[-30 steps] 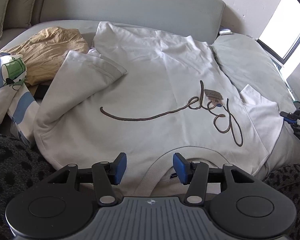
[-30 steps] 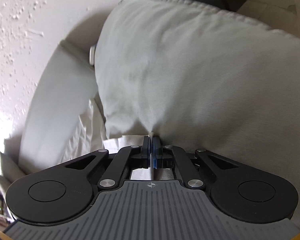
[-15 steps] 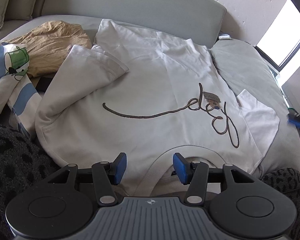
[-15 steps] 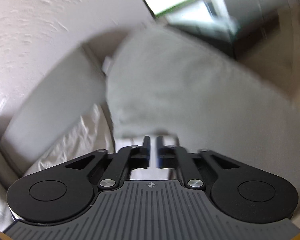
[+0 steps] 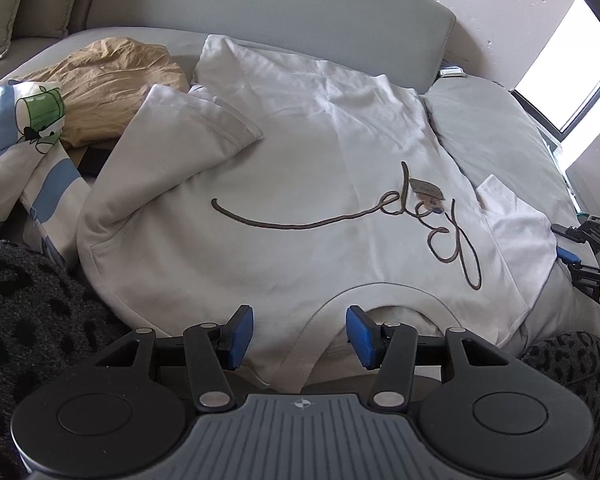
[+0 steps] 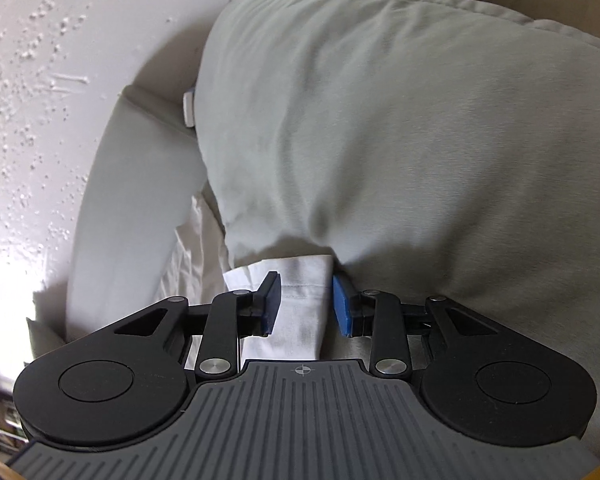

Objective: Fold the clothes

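With the pale sweatshirt (image 5: 300, 168) spread across the sofa (image 5: 260, 12), the right gripper (image 6: 305, 306), jaws opening around its sleeve cuff (image 6: 296, 280) at three o'clock, seems about to regrasp, while the left gripper (image 5: 300, 332) hovers apart over the collar (image 5: 316, 336).

A cream sweatshirt (image 5: 300, 168) carries brown looping script (image 5: 380, 216). Beside it lie a crumpled tan garment (image 5: 108, 80), a white cloth with blue stripes (image 5: 40, 176) and a black spotted blanket (image 5: 24, 304). The sofa cushion (image 6: 400, 128) is grey-green.

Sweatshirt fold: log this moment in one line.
sweatshirt spread on sofa | left tool open at collar | right tool opening, sleeve between
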The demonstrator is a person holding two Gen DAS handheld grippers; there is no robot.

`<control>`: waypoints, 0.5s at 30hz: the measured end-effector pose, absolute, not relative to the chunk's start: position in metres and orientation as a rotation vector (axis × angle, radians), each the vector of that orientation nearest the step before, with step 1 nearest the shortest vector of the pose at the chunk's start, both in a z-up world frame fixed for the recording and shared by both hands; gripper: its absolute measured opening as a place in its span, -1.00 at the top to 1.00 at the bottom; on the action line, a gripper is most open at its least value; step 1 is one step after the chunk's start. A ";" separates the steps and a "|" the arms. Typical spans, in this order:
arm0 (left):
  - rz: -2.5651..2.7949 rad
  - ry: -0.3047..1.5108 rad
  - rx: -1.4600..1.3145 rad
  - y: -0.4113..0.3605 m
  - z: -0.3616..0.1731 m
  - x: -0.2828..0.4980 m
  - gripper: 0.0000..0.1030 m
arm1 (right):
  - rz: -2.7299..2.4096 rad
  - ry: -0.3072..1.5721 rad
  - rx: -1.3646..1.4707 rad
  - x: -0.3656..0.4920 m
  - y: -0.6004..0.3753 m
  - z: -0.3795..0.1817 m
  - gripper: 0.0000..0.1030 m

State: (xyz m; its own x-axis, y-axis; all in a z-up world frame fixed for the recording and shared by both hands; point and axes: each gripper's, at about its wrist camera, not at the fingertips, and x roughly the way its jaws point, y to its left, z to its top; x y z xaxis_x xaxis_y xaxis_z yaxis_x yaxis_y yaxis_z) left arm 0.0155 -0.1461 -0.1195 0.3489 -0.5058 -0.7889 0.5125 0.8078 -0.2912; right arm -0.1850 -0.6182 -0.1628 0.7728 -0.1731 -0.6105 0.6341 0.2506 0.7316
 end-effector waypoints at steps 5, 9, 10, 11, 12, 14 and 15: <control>-0.661 1.023 0.005 -0.146 -0.119 0.015 0.03 | -0.601 0.468 1.189 -0.186 -0.619 -0.167 0.99; -0.658 1.020 -0.003 -0.144 -0.118 0.016 0.03 | -0.623 0.465 1.092 -0.188 -0.607 -0.155 0.97; -0.656 1.020 -0.006 -0.143 -0.118 0.016 0.03 | -0.643 0.470 1.031 -0.185 -0.601 -0.148 0.97; -0.654 1.021 -0.009 -0.142 -0.118 0.017 0.03 | -0.657 0.474 0.959 -0.181 -0.594 -0.138 0.97; -0.653 1.022 -0.011 -0.142 -0.119 0.017 0.03 | -0.658 0.471 0.889 -0.175 -0.586 -0.128 0.97; -0.652 1.024 -0.014 -0.141 -0.119 0.018 0.03 | -0.640 0.464 0.758 -0.163 -0.568 -0.109 0.97; -0.652 1.024 -0.016 -0.141 -0.119 0.019 0.03 | -0.617 0.472 0.686 -0.158 -0.554 -0.102 0.97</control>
State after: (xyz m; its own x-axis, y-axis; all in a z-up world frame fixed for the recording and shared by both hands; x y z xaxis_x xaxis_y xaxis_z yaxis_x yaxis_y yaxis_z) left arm 0.0186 -0.1405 -0.1193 0.3495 -0.5102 -0.7858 0.4960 0.8123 -0.3068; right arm -0.1584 -0.5544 -0.1018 0.7242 -0.3642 -0.5856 0.6604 0.6109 0.4367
